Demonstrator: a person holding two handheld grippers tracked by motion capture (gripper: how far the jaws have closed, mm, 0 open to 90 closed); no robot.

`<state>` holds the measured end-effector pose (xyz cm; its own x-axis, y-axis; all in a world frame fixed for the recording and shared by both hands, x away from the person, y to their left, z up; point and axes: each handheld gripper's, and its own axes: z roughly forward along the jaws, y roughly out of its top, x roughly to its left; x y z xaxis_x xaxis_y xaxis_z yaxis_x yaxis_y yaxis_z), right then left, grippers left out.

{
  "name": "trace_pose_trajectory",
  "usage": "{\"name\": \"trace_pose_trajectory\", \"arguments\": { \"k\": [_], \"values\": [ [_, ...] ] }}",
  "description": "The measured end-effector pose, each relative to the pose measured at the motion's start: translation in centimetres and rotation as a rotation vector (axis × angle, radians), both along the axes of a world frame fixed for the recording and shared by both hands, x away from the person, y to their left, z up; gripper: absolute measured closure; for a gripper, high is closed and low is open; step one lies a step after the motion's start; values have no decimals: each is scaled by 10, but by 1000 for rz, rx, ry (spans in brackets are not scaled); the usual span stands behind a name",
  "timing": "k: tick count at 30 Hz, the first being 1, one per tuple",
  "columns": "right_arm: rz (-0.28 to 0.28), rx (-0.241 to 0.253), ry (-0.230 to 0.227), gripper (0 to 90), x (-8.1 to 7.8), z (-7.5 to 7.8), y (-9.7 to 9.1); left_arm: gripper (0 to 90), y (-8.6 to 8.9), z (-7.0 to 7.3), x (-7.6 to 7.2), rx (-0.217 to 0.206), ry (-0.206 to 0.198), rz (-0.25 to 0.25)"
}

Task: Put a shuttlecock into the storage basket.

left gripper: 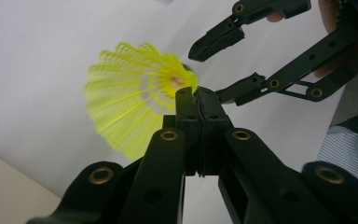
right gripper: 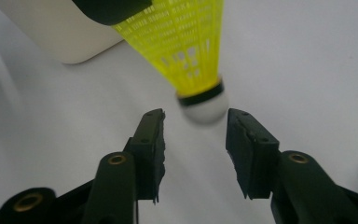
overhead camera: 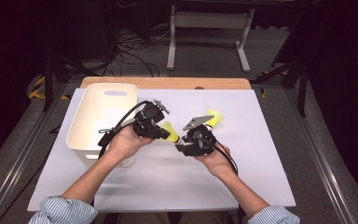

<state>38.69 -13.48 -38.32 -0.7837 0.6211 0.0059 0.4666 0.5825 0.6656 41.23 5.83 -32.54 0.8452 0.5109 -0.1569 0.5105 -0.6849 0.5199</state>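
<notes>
Item: yellow shuttlecock [overhead camera: 170,132], held above the tabletop [overhead camera: 242,177] between your two hands, just right of the white bin [overhead camera: 103,122].

Left claw [left gripper: 196,95]: jaws together, clamped on the skirt edge of the shuttlecock.

Right claw [right gripper: 194,128]: jaws apart, nothing pressed between them; the white cork tip sits just ahead of the gap, pads clear on both sides.

Key relation: the shuttlecock's long axis runs from your left claw toward your right claw, cork end leading. Your left hand alone carries it, and the bin lies on that hand's side, so the drop looks like yours to make leftward.

Second item: another yellow shuttlecock [overhead camera: 214,117] lying on the tabletop beyond your right claw, which is the nearer one to it.

View notes: the right gripper view shows the cork's clearance from the pads; the left gripper view shows the pinch on the mesh; the high view places the bin and the spare.
</notes>
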Motion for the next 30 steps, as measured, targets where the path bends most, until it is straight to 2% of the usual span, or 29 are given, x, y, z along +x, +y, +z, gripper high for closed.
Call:
{"name": "trace_pose_trajectory", "arguments": {
  "k": [8,12,16,30],
  "values": [
    [-39,6,-16,426,-1,0,-10,896,2,3,0,0,-2,7],
    [-84,-8,-54,334,-5,-2,-20,896,5,4,0,-2,-7,18],
    [-122,1,-80,306,-9,-2,-34,896,8,6,0,-6,-5,28],
    [-189,58,-96,224,-22,-4,-70,895,14,9,-1,-8,-12,41]
  ]
}}
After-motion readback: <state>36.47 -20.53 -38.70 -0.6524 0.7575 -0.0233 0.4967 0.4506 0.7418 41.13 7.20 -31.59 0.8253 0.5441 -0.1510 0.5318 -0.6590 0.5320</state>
